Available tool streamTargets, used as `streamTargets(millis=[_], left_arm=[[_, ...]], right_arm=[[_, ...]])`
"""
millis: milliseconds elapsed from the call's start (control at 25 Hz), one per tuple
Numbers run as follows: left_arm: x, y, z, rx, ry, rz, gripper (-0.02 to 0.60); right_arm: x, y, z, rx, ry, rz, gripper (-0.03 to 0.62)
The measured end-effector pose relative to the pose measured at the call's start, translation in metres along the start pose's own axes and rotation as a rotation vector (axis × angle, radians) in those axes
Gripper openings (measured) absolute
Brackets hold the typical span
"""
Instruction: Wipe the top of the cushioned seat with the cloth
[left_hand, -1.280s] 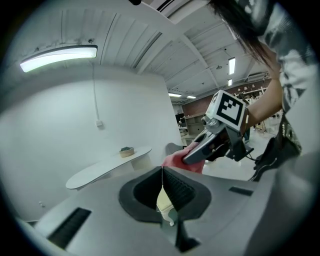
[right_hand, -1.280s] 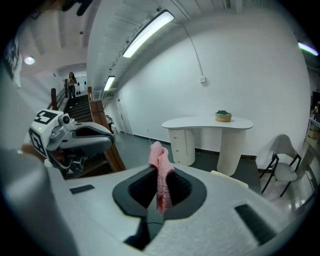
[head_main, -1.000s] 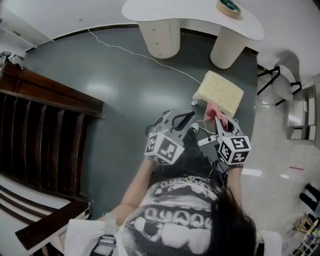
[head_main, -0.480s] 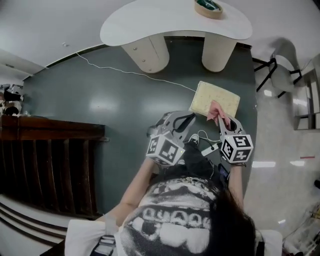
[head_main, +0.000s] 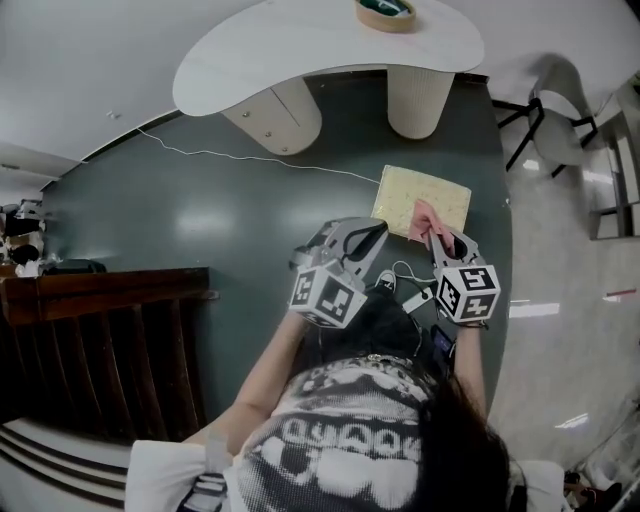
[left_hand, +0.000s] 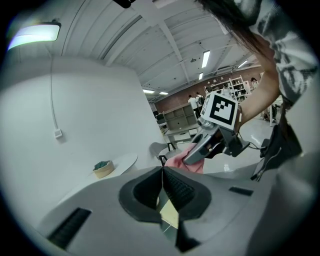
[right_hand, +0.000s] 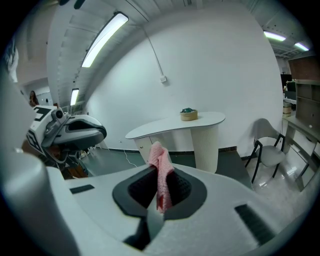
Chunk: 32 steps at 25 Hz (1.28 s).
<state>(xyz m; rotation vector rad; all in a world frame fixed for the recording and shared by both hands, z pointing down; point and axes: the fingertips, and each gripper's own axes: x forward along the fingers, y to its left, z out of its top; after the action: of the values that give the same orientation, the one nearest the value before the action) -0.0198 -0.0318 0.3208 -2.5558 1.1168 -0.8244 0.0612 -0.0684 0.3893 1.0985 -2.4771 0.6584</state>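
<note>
A pale yellow cushioned seat stands on the dark green floor in the head view, just ahead of both grippers. My right gripper is shut on a pink cloth, which hangs over the seat's near edge; in the right gripper view the cloth stands pinched between the black pads. My left gripper hovers left of the seat with its jaws shut and nothing between them. In the left gripper view the cloth and the right gripper show ahead, and a strip of the seat shows below the jaws.
A white curved table on two round pedestals stands beyond the seat, with a small bowl on top. A thin white cable runs across the floor. A dark wooden railing lies left; a chair stands right.
The view has shifted, so the seat and table now sit closer under the grippers. The right gripper with the cloth has come over the seat's near edge. The left gripper has barely moved.
</note>
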Motion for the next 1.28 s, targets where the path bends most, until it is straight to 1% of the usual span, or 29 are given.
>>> streamTargets(millis=[360,560,680,840,960,1120,1280], left_arm=[[0.016,0.011,-0.009,0.022,0.006,-0.029,0.006],[0.030,0.028,-0.022,0.028,0.004,-0.053,0.007],[0.039,0.042,-0.030,0.031,-0.003,-0.073,0.006],[0.052,0.060,-0.046,0.054,-0.008,-0.106,0.006],[0.067,0.075,-0.060,0.063,-0.014,-0.127,0.006],[0.091,0.092,-0.083,0.072,-0.019,-0.142,0.006],[0.112,0.103,-0.102,0.096,-0.021,-0.165,0.008]], right_arm=[[0.015,-0.014,-0.018,0.014,0.035,-0.019,0.009],[0.036,-0.025,-0.018,0.007,0.059,-0.036,0.009],[0.057,-0.031,-0.016,0.000,0.072,-0.047,0.009],[0.092,-0.038,-0.017,0.000,0.086,-0.057,0.009],[0.122,-0.047,-0.019,0.013,0.095,-0.064,0.009],[0.159,-0.062,-0.030,0.056,0.114,-0.075,0.009],[0.195,-0.082,-0.045,0.070,0.152,-0.092,0.009]])
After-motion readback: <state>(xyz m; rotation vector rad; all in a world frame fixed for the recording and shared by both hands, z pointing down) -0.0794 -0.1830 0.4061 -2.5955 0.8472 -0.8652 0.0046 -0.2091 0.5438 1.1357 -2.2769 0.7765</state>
